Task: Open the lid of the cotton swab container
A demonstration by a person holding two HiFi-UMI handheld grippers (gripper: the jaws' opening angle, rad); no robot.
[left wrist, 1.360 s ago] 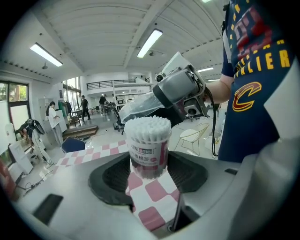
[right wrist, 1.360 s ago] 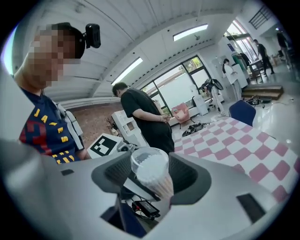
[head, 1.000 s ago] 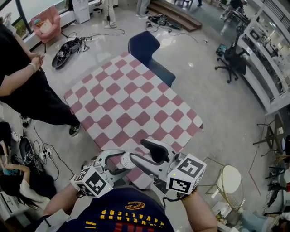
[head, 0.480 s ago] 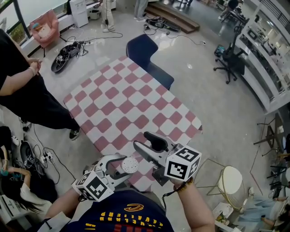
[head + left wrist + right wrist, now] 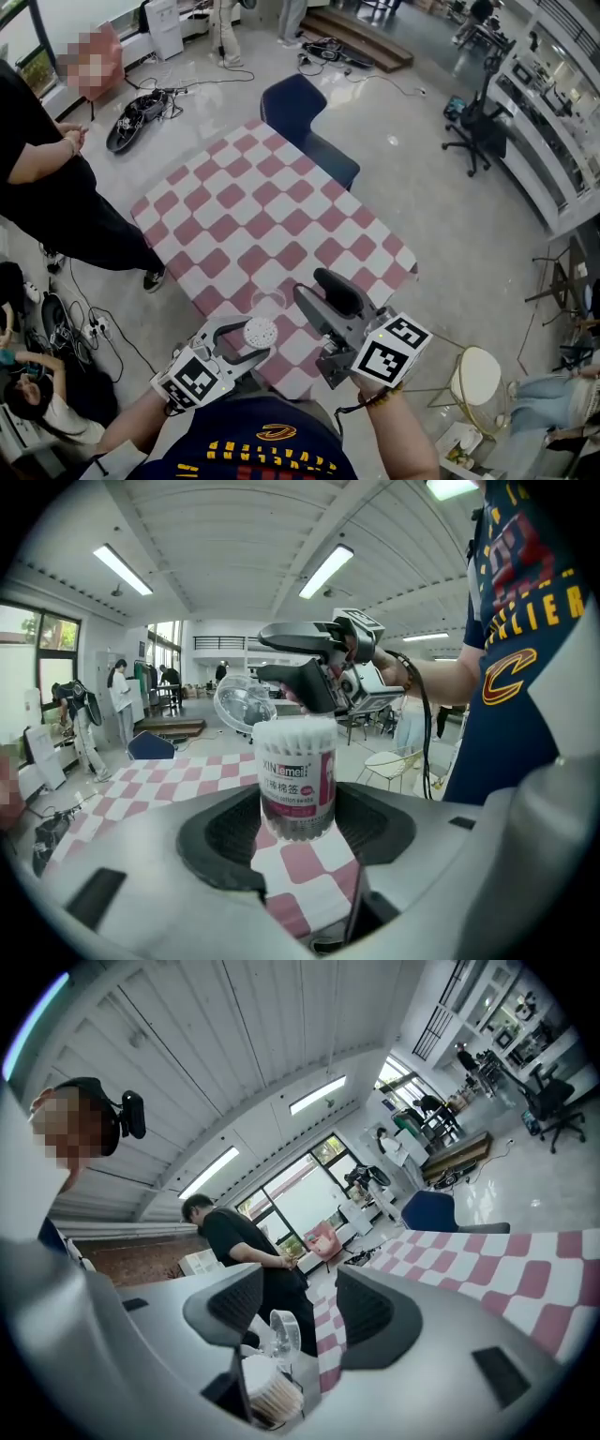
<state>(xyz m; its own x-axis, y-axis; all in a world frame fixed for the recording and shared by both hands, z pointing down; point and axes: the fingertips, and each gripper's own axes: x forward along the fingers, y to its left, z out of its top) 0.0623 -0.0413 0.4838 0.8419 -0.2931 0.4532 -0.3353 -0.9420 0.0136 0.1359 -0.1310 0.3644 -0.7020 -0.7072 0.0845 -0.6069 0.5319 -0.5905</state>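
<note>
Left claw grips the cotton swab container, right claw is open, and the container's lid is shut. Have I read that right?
Not quite: the lid is open, its clear disc tipped back from the bared swab tips, as the left gripper view shows. The left claw does grip the cotton swab container, and the right claw is open.

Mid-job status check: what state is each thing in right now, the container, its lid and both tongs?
cotton swab container: upright, full of swabs.
lid: flipped open, standing up beside the rim.
left tongs: shut on the cotton swab container.
right tongs: open, nothing between them.
</note>
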